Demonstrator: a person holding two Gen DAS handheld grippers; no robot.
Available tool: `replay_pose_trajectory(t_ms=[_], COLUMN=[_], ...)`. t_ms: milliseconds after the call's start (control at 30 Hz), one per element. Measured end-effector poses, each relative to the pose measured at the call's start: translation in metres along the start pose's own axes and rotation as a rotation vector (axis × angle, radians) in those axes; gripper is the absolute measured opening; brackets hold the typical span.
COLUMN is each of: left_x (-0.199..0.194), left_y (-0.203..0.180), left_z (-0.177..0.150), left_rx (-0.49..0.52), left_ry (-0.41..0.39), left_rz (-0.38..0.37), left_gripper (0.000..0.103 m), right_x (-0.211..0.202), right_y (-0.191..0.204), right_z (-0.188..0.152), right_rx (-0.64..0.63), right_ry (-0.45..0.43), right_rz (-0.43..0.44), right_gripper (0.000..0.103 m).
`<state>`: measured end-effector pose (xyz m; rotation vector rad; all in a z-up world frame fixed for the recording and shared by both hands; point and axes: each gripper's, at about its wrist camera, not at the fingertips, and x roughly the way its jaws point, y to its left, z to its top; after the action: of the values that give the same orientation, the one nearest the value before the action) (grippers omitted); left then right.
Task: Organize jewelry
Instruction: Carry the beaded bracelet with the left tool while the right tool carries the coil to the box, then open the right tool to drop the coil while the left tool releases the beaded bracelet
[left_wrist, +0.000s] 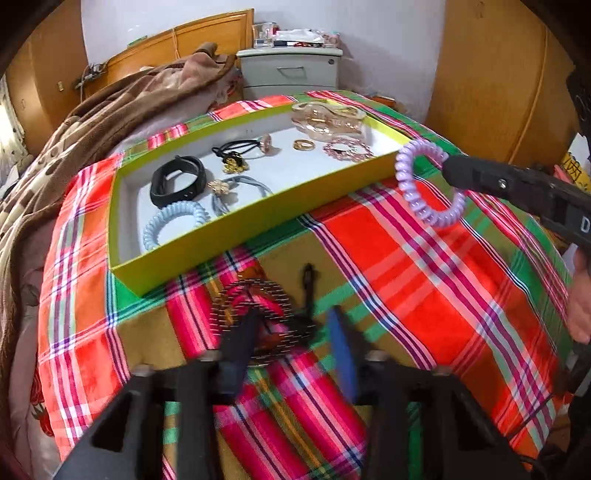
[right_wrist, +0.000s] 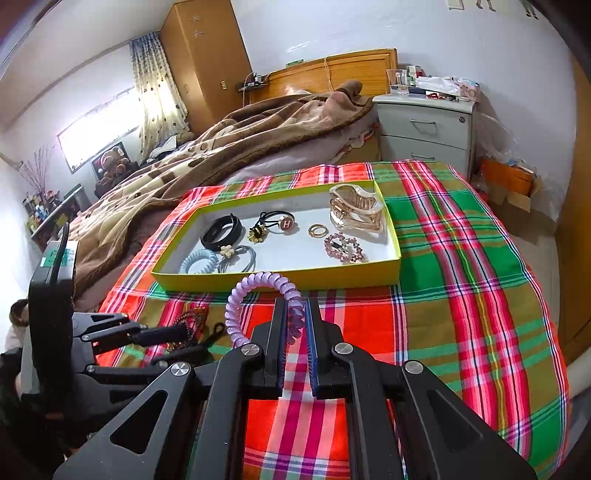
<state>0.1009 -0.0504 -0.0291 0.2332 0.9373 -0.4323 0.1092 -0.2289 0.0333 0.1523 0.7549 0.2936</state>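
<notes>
A shallow yellow-green box (left_wrist: 258, 229) (right_wrist: 280, 277) lies on the plaid cloth. It holds a black band (left_wrist: 177, 181), a blue coil tie (left_wrist: 173, 221), a gold ring (left_wrist: 303, 144), a pink bead bracelet (left_wrist: 347, 149) and a clear hair claw (left_wrist: 327, 118). My right gripper (right_wrist: 295, 314) (left_wrist: 454, 170) is shut on a purple coil hair tie (right_wrist: 255, 288) (left_wrist: 424, 184), held in the air just before the box's near right corner. A dark bead bracelet (left_wrist: 258, 314) (right_wrist: 188, 325) with a tassel lies on the cloth. My left gripper (left_wrist: 291, 339) straddles its near part, blurred, jaws apart.
A brown blanket (right_wrist: 221, 147) covers the bed to the left of the cloth. A grey drawer cabinet (right_wrist: 424, 129) with clutter on top stands behind the box. Wooden wardrobe panels rise at the right. A hand (left_wrist: 580, 310) shows at the right edge.
</notes>
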Motion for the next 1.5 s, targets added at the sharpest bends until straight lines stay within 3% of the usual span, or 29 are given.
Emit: replay_pose_trajectory(t_ms=[67,167,600,800,1233,1500], left_x=[0.000,-0.001,-0.043,-0.051,-0.002,0.019], left_y=[0.001,0.005,0.034,0.053,0.080,0.076], left_z=[0.001,0.003,0.028,0.056,0.074,0.069], left_rx=[-0.009,-0.032,-0.113,-0.135,-0.171,-0.169], left_ry=[0.006,0.001,-0.129,-0.183,-0.108,-0.050], left_rz=[-0.006,-0.010,-0.066,-0.047,0.027,0.010], left_gripper=[0.027,0.016,0.016,0.016,0.016,0.017], right_x=[0.001,0.001,0.000,0.021,0.086,0.112], right_y=[0.000,-0.001,0.003,0.003,-0.011,-0.009], right_z=[0.000,0.002,0.028,0.046,0.062,0.060], right_rx=[0.001,0.002,-0.009,-0.013,0.027,-0.010], right_ry=[0.001,0.001,-0.041,-0.031,0.103,0.187], right_rz=[-0.001,-0.003,-0.008,-0.015,-0.020,-0.063], right_gripper=[0.010,0.010,0.010,0.010,0.010,0.010])
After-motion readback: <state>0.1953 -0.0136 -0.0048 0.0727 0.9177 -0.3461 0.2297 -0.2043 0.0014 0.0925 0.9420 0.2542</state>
